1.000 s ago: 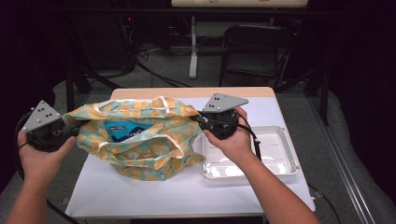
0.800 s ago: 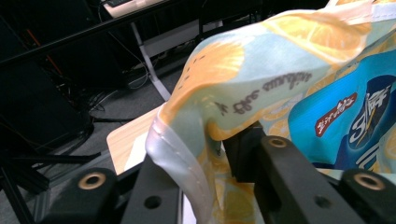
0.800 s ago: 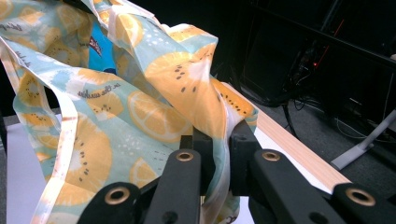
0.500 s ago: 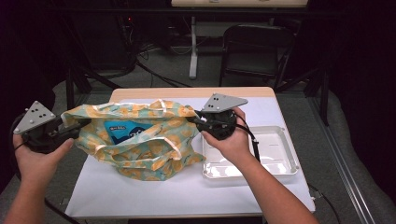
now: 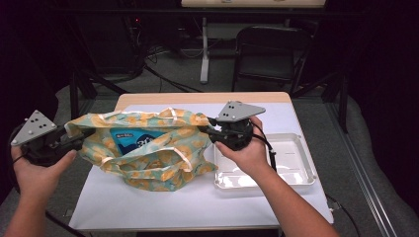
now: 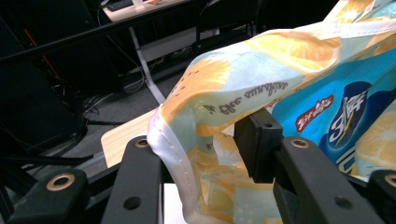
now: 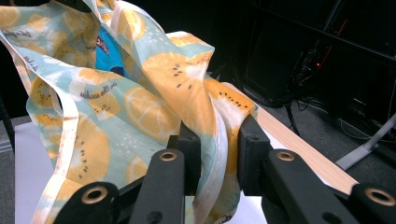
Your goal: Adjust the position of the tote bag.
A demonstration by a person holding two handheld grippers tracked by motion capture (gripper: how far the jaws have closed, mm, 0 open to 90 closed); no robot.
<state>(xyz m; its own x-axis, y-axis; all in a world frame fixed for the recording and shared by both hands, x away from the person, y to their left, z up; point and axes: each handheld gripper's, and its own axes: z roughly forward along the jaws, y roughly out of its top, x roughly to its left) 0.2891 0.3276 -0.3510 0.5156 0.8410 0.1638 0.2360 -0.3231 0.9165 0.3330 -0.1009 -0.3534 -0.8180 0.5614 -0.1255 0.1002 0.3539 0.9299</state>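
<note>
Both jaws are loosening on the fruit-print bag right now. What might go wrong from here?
Both hand-held grippers' jaws have just been opening with the bag rim between them. The left hand-held gripper grips nothing, so that side may sag shut over the blue packet. The right hand-held gripper could snag the hem when withdrawn.

evenly lit from above across the table (image 5: 197, 207), soft shadows beneath the bag (image 5: 148, 148), mild glare on the tray (image 5: 296, 173). dark, murky all around the edges. slightly soft overall; near jaws blurred in both gripper views, background dim.
</note>
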